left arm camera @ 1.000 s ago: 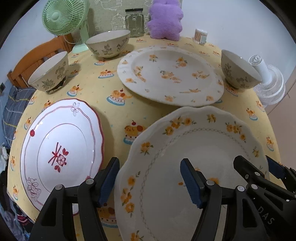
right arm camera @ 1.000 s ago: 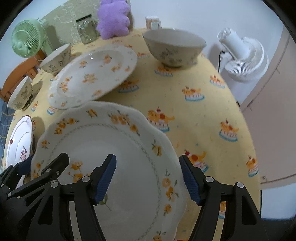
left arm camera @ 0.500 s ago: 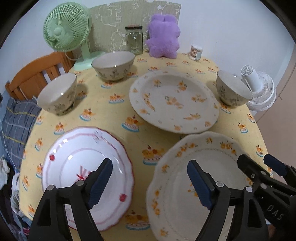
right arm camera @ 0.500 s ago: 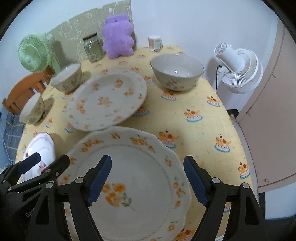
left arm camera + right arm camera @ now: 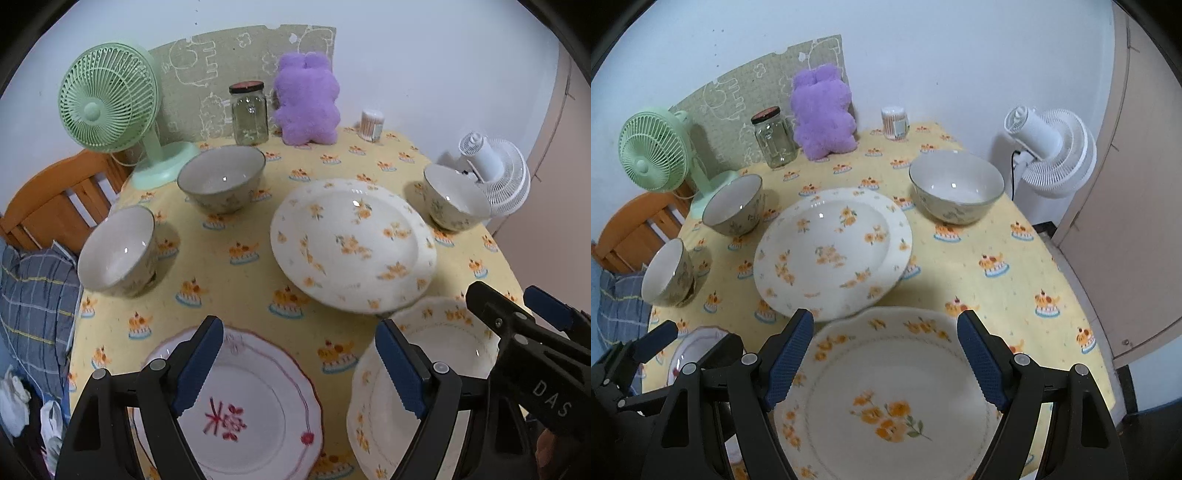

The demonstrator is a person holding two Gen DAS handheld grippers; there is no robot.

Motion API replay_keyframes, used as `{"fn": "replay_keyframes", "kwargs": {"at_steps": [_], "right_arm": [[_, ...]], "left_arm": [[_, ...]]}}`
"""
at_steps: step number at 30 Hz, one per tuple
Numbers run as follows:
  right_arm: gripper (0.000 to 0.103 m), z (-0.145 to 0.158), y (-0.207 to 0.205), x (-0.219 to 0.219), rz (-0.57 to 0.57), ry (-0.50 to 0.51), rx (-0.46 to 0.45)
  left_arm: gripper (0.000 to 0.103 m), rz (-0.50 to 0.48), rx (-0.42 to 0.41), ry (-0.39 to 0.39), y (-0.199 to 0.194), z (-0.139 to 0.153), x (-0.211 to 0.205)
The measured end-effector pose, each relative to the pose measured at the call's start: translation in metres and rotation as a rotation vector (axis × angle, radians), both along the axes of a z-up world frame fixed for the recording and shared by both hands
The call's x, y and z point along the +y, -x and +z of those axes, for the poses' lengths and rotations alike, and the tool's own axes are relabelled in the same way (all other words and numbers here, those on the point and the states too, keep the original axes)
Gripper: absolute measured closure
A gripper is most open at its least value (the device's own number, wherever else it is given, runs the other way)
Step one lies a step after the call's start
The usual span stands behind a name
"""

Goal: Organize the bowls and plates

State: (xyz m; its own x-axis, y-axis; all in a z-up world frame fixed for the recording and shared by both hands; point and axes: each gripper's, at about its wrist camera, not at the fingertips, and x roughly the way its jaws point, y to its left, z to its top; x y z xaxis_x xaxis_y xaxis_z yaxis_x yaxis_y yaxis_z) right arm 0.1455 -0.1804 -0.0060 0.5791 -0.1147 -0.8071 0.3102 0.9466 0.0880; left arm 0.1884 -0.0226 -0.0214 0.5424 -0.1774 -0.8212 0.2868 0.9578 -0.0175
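Both grippers [image 5: 299, 363] [image 5: 885, 360] agape (empty) above plates [image 5: 886, 398]

Yellow cake-print tablecloth [image 5: 240, 291]; orange-flowered white plate [image 5: 831, 251]; red-trimmed plate [image 5: 258, 410].

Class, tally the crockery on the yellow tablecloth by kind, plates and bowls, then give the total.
Plates: 3: red-trimmed plate, round orange-flower plate, scalloped orange-flower plate.
Bowls: 3: left bowl, back bowl, right bowl.
Total: 6
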Motion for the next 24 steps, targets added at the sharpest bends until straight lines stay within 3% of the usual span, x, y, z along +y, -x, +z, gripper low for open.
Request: {"fn": "replay_keyframes", "kwargs": {"at_steps": [11, 24], "right_arm": [[0.020, 0.001, -0.057, -0.009, -0.022, 0.019, -0.024], [0.020, -0.042, -0.126, -0.030, -0.066, -0.023, 0.033]], "left_arm": [[0.017, 0.040, -0.048, -0.033, -0.056, 0.000, -0.014], [0.019, 0.047, -0.009, -0.074, -0.118, -0.043, -0.038]]}}
